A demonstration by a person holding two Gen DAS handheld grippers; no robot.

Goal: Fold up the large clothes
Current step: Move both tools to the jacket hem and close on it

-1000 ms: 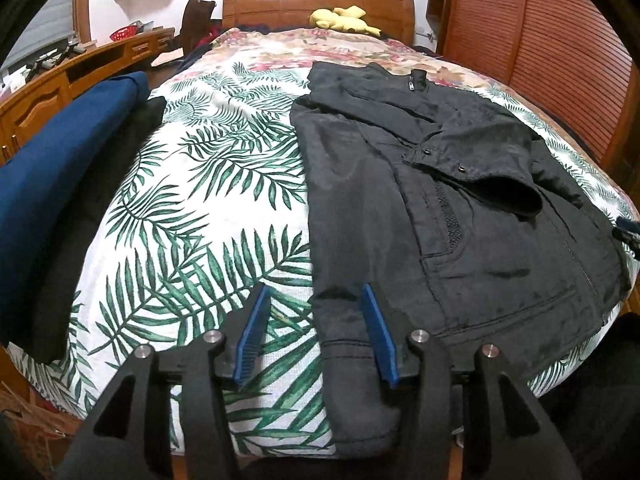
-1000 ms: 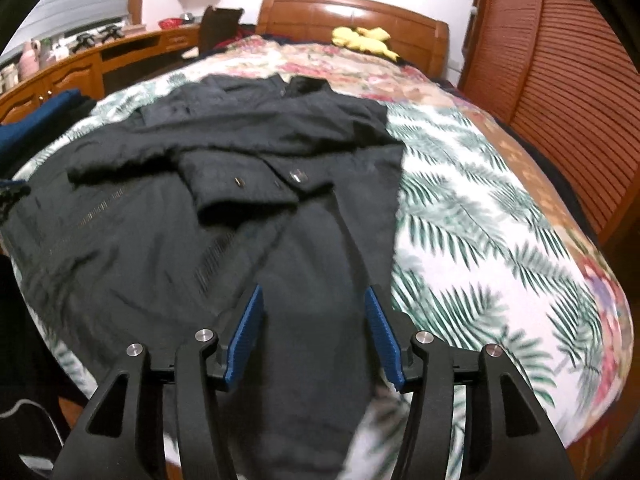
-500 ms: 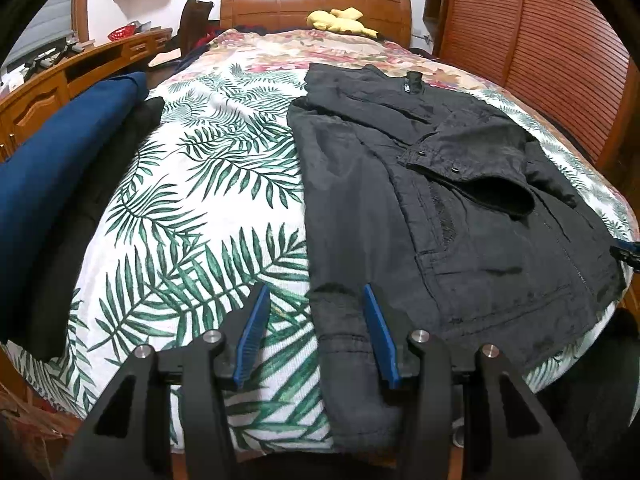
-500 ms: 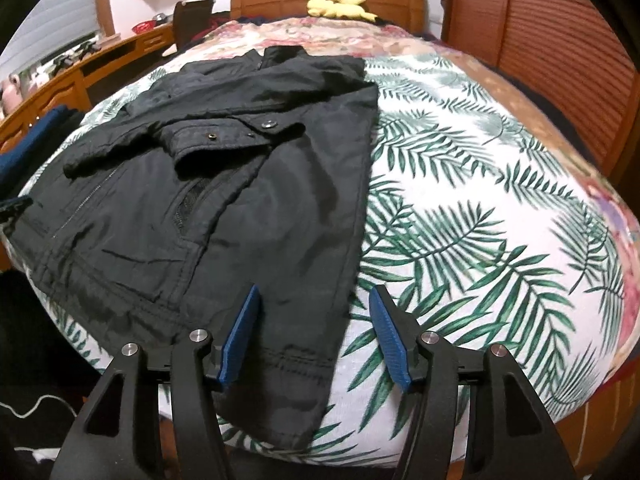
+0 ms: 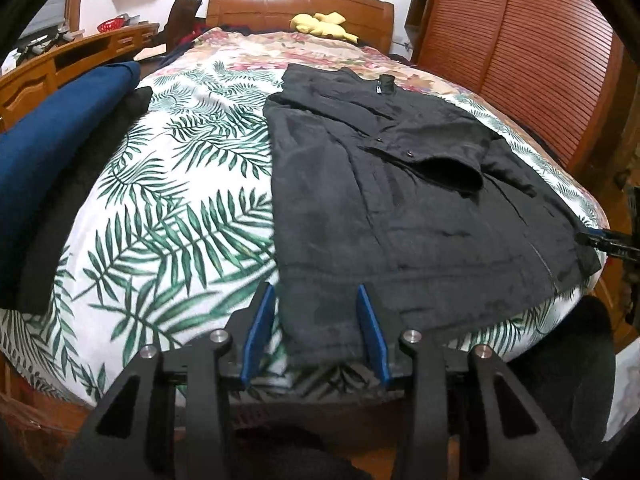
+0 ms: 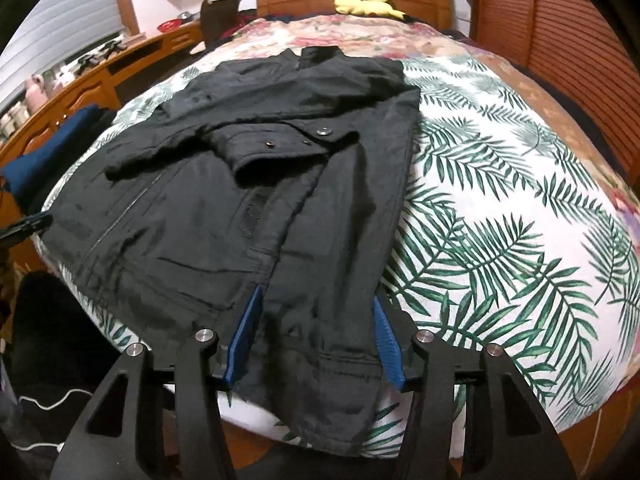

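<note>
A black jacket (image 5: pixel 400 200) lies spread on the palm-leaf bedspread (image 5: pixel 180 208), collar toward the headboard, both sleeves folded across its front. My left gripper (image 5: pixel 316 294) is open, its blue pads either side of the jacket's near left hem corner, just above it. In the right wrist view the same jacket (image 6: pixel 256 184) fills the left half of the bed. My right gripper (image 6: pixel 316 300) is open over the jacket's near right hem corner. Each gripper's tip shows at the edge of the other's view.
A dark blue garment (image 5: pixel 52 152) and a black one (image 5: pixel 80 184) lie along the bed's left side. A yellow plush toy (image 5: pixel 320 26) sits by the wooden headboard (image 5: pixel 300 4). A wooden desk (image 5: pixel 72 56) stands left; slatted wardrobe doors (image 5: pixel 540 48) stand right.
Both grippers have moved in toward the jacket's near hem. The left one shifted right so the hem corner now sits between its pads; the right one settled over the other corner.
</note>
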